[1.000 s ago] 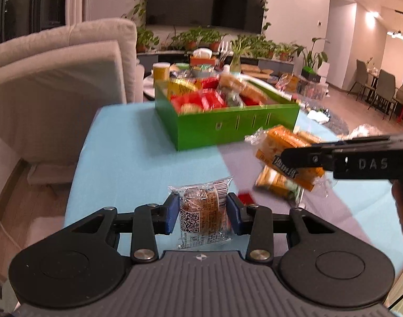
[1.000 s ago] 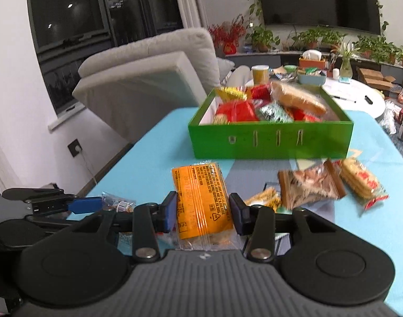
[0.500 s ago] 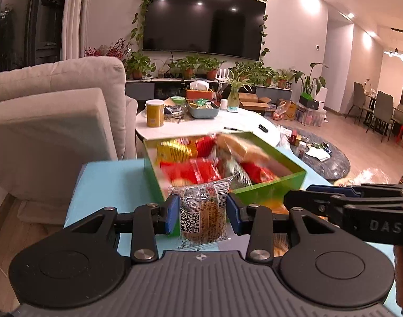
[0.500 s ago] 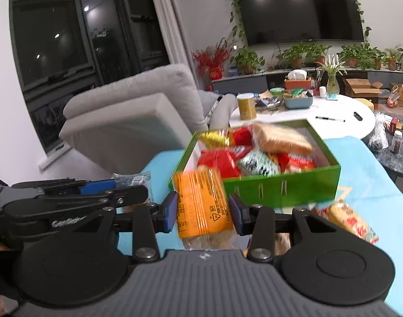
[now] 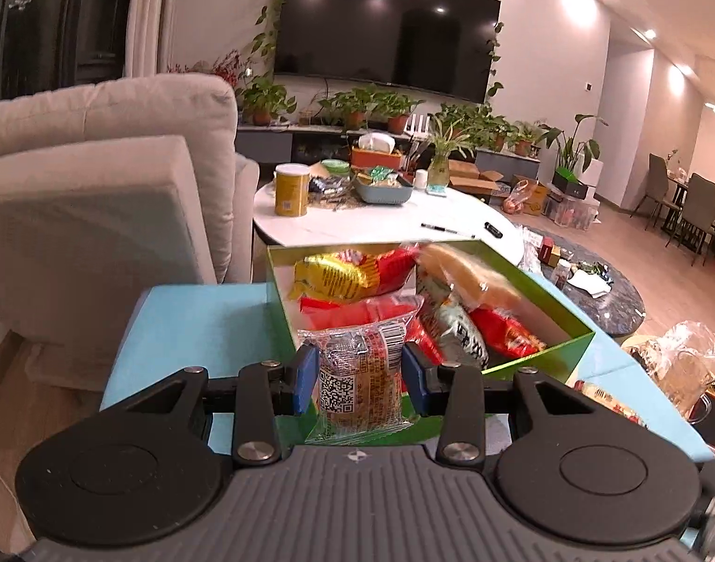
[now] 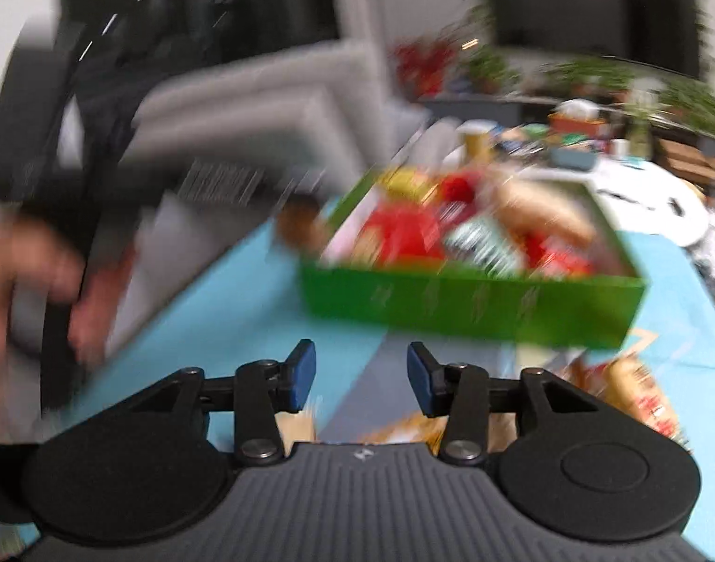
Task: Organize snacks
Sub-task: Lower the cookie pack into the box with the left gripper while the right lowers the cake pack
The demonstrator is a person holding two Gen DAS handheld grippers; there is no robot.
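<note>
Snacks are being gathered into the green box [image 5: 540, 360], which sits near the far edge of the blue tablecloth [image 5: 202, 323] and is already crowded with red, yellow and silver packets, so anything new has to go in from above and into whatever gap is left. The left gripper [image 5: 361, 372] is clamped on a clear-wrapped cake packet [image 5: 359, 374], its blue pads pressing the packet's two sides so that it hangs upright with the QR label facing the camera; it is held over the box's near wall, at the near-left corner, which looks like the spot chosen for the drop. The right gripper [image 6: 361, 377] has its jaws apart with nothing between them, and it hovers over the cloth on the near side of the box. That view is heavily blurred, but loose packets [image 6: 638, 388] seem to lie on the cloth by the box's near-right corner, probably the next things to collect. A hand [image 6: 39, 290] shows at that view's left edge, gripping a dark handle.
</note>
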